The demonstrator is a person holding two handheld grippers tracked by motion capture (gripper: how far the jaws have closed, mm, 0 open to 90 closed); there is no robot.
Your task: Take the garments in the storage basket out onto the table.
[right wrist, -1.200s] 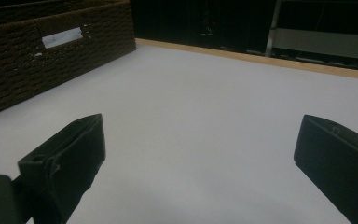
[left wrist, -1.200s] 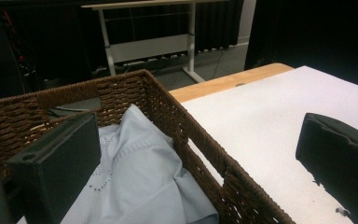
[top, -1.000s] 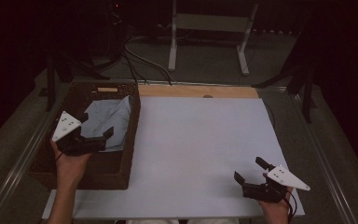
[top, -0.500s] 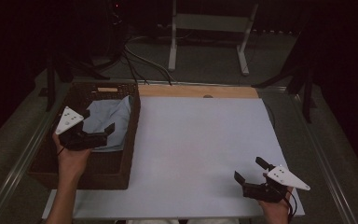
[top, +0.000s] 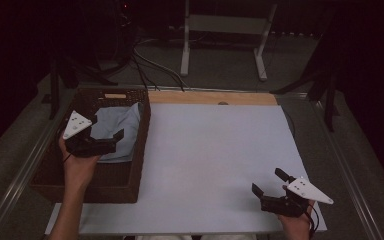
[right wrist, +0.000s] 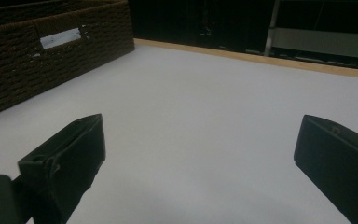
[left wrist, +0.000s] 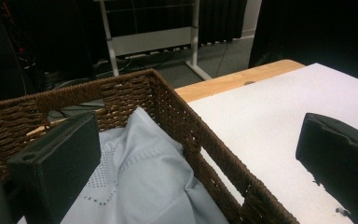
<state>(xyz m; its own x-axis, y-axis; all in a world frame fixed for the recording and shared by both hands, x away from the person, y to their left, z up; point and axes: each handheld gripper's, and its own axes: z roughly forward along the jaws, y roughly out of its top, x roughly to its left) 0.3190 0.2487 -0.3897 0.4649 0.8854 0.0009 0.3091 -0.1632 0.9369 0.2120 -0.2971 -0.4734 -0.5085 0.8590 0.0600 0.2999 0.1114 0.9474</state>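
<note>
Clearly, the left gripper (top: 107, 141) is the one placed for the next move. It hovers over the open top of a dark woven basket (top: 139, 150) standing at the table's left edge, jaws spread wide and holding nothing. A pale blue cloth (top: 122, 125) lies crumpled inside the basket, bunched toward its far right corner and leaning against the right wall. From this gripper the cloth sits directly ahead and just below the jaws, slightly toward the table's far edge. In the left gripper view the cloth (left wrist: 140, 186) fills the gap between the two black jaws. The right gripper (top: 275, 187) rests well apart, near the front right corner of the white table mat (top: 215, 160), jaws also wide open and empty.
</note>
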